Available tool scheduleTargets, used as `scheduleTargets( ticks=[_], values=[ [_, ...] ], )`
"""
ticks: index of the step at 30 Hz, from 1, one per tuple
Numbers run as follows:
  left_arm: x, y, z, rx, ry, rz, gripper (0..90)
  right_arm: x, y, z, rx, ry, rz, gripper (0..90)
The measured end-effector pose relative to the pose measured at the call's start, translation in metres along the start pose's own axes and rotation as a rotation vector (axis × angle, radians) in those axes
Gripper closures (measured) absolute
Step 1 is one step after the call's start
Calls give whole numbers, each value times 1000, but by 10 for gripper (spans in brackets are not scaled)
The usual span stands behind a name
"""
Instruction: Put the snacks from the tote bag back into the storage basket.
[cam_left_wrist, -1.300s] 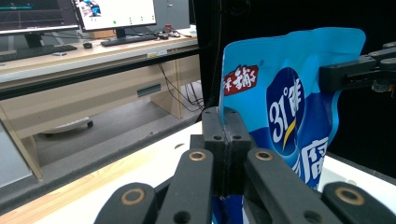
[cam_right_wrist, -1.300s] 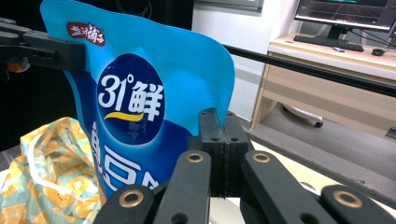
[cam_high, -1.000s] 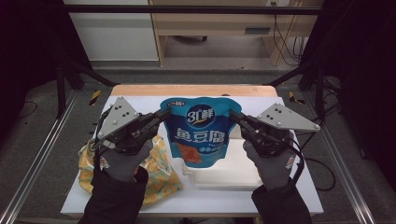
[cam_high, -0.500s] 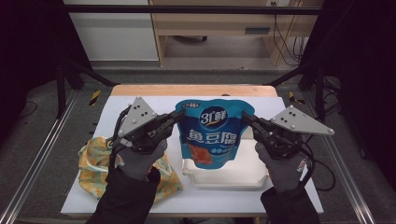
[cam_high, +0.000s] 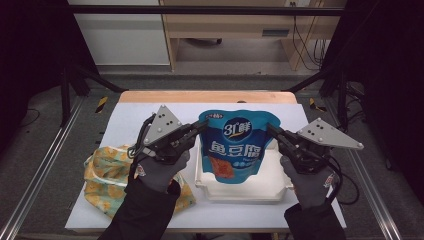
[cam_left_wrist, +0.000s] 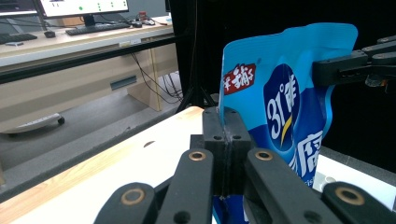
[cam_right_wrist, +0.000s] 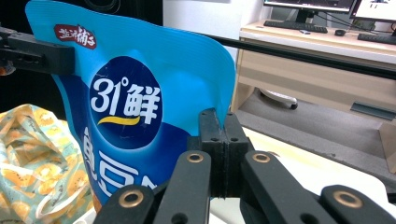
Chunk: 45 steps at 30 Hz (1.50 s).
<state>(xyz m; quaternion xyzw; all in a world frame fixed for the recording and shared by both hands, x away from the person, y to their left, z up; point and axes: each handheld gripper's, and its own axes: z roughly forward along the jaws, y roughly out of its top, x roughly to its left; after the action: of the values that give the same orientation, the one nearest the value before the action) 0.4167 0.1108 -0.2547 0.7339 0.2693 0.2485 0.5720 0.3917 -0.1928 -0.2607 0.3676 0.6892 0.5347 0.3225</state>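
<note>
A person stands at a white table (cam_high: 125, 120), a two-jaw gripper in each gloved hand. Between them hangs a blue snack pouch (cam_high: 236, 145) with white lettering, held upright over a shallow white tray (cam_high: 280, 187) at the middle of the table. The left gripper (cam_high: 202, 126) has its jaws fully closed on the pouch's left edge near the top; the left gripper view shows the black jaws pressed together with the blue film pinched between them. The right gripper (cam_high: 270, 129) does the same on the right edge — jaws shut tight on a thin strip of film. The pouch's bottom sits low inside the tray's outline; whether it touches the tray floor cannot be told. A crumpled yellow-and-green patterned bag (cam_high: 107, 172) lies on the table to the left of the tray, partly under the person's left forearm.

The risks come from how little film each gripper holds. If the hands drift apart, the edge could slide out of one pair of jaws and the pouch would swing and tip — possibly landing across the tray wall. Lowering unevenly could buckle the pouch so it settles slumped rather than flat. The left forearm could also drag the patterned bag.
</note>
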Motion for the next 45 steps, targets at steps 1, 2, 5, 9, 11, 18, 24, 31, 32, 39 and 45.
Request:
scheduleTargets(
  ticks=[1, 2, 5, 9, 11, 18, 24, 31, 32, 39, 45],
  values=[
    [0, -1, 0, 1, 0, -1, 900, 0, -1, 0, 1, 0, 0, 900],
    [1, -2, 1, 3, 0, -2, 900, 0, -2, 0, 3, 1, -2, 900],
    [1, -5, 2, 7, -2, -4, 900, 0, -4, 2, 9, -1, -2, 900],
    [2, -10, 3, 13, -2, -6, 900, 1, -8, 3, 13, 1, -1, 900],
    [3, -14, 4, 20, -3, -10, 900, 1, -12, 5, 18, 3, 1, 900],
    [6, -25, 7, 44, -1, -22, 900, 2, -21, 11, 41, 11, 7, 900],
    [8, -36, 8, 66, 4, -23, 900, 4, -30, 18, 58, 20, 16, 900],
    [9, -44, 10, 82, 6, -33, 900, 4, -39, 23, 76, 29, 23, 900],
    [9, -45, 10, 86, 6, -31, 900, 5, -40, 24, 81, 30, 24, 900],
    [8, -50, 9, 99, 3, -26, 900, 5, -45, 25, 92, 34, 27, 900],
    [8, -55, 8, 108, 1, -27, 900, 7, -49, 26, 102, 39, 27, 900]
  ],
)
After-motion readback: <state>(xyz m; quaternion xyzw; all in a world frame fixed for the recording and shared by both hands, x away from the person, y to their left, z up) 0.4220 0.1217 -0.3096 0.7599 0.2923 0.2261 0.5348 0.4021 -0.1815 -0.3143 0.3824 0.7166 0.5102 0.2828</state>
